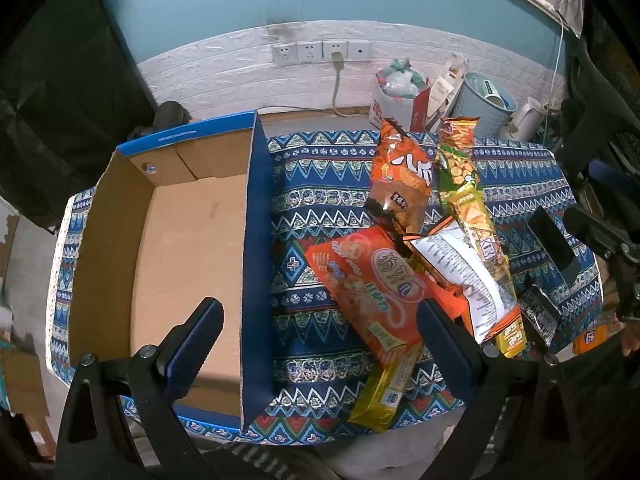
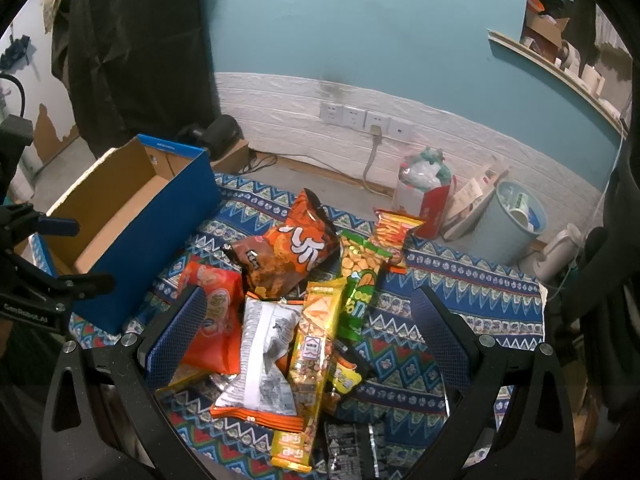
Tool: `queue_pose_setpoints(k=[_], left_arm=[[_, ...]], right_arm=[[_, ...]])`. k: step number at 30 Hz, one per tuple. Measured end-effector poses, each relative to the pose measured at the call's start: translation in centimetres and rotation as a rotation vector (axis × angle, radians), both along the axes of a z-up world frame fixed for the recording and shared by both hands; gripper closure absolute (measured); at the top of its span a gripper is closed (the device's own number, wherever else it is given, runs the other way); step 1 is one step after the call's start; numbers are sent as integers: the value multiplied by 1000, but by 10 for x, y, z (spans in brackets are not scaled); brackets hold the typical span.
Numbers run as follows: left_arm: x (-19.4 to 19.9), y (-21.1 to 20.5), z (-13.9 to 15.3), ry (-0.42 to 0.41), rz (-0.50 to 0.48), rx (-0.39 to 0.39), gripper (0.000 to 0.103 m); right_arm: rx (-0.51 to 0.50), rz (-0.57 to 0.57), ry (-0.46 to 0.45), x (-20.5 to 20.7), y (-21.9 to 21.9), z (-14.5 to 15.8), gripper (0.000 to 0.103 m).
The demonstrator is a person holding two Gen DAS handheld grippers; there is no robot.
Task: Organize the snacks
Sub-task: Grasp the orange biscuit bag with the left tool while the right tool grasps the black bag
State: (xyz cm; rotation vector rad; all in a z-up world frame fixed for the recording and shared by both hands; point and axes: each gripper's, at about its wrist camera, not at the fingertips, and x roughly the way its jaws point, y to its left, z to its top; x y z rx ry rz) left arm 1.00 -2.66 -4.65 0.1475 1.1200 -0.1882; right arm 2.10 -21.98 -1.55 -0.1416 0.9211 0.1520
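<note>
So both my grippers are spread wide right now and holding nothing. My left gripper (image 1: 320, 328) hangs over the near edge of the table, straddling the blue wall of the box (image 1: 256, 240), one finger above the bare cardboard floor and the other over the orange pack (image 1: 368, 280). The box sits on the left of the patterned cloth (image 1: 320, 184), open on top with nothing in it, so plenty of room in there. Its far wall reaches the table's far edge, and its near end is cut off behind my fingers. The snacks are heaped right of the box, near the middle of the cloth: the orange pack lies nearest the box, with a strip of bare cloth between them. My right gripper (image 2: 320, 328) hovers over the heap, with the white pack (image 2: 264, 360) and the long yellow pack (image 2: 312, 344) lying between its fingers. The orange chip bag (image 2: 296, 248) and green pack (image 2: 360, 280) lie farther back. The right side of the cloth is mostly open. A yellow bar (image 1: 380, 392) pokes out from under the orange pack, right at the near table edge. Something dark and foil-wrapped (image 2: 352, 448) lies at the near edge too, but I can't make out what. A bin (image 2: 508, 224) stands on the floor beyond the table.
</note>
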Motion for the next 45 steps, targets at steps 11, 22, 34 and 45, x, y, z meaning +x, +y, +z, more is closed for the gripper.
queue_pose_setpoints(k=[11, 22, 34, 45], left_arm=[[13, -14, -23, 65, 10, 27, 5], [31, -42, -65, 213, 34, 13, 5], [32, -63, -94, 284, 39, 51, 5], [47, -66, -109, 334, 81, 35, 5]], right_arm=[[-13, -22, 21, -6, -13, -8, 3], [-26, -96, 133, -11, -55, -46, 3], [22, -97, 339, -38, -88, -107, 3], [-10, -74, 489, -48, -89, -151, 3]])
